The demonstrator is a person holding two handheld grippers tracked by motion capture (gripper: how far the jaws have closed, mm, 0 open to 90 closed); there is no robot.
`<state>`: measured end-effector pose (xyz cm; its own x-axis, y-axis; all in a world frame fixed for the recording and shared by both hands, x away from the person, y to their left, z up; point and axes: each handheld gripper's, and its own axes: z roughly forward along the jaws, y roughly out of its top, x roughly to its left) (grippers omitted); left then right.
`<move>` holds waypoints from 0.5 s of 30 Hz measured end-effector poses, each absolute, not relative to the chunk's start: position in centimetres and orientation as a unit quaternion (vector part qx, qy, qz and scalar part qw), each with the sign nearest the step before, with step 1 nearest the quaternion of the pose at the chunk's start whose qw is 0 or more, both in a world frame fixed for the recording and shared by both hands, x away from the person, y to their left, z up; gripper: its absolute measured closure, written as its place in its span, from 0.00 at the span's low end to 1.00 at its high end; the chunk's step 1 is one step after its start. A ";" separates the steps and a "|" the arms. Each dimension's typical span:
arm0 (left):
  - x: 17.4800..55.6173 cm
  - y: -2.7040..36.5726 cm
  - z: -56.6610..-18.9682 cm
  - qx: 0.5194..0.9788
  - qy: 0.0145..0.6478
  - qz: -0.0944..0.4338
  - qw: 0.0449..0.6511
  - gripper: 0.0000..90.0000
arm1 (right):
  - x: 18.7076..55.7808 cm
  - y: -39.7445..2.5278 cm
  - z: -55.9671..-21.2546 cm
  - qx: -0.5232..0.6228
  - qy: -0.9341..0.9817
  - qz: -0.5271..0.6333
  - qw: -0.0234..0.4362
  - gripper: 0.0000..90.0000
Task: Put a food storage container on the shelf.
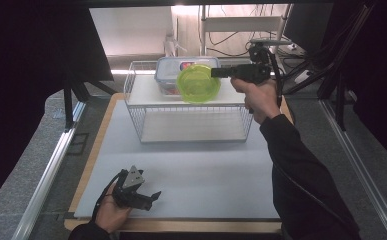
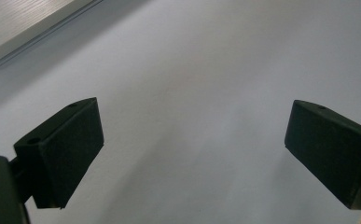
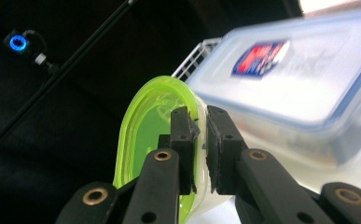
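A translucent lime-green bowl (image 1: 198,83) hangs tilted on its side above the top shelf of a white wire rack (image 1: 136,107), in front of a clear plastic box with a blue-rimmed lid (image 1: 170,70). My right gripper (image 1: 216,73) is shut on the bowl's rim (image 3: 199,135), one jaw inside and one outside; the box (image 3: 299,88) lies just behind. My left gripper (image 1: 151,197) rests low at the front left of the grey mat, held in a hand. Its jaws stand wide apart over the bare mat (image 2: 192,116), nothing between them.
The rack stands at the back of the grey mat (image 1: 206,175) on a wood-edged table; its lower shelf (image 1: 191,126) is bare. Dark stands, cables and a monitor crowd the back right (image 1: 306,30). A metal rail (image 1: 51,165) runs along the left side.
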<state>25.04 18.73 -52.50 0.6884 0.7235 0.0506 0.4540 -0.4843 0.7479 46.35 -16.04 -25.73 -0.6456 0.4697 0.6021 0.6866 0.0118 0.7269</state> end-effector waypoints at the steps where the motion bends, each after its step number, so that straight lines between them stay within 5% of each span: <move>1: 25.0 18.7 -52.5 0.842 0.350 0.183 0.369 0.05 | 46.7 -16.0 -25.4 -0.412 -0.702 -0.573 0.091 0.91; 15: 24.9 18.9 -52.3 0.836 0.350 0.177 0.384 0.05 | 50.8 -13.6 -23.6 -0.456 -0.671 -0.582 0.051 0.91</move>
<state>24.90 18.93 -52.27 0.6927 0.7207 0.0270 0.4492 -0.4603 0.7657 50.83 -13.64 -23.63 -0.5793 0.5527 0.5991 0.6713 -0.0935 0.7353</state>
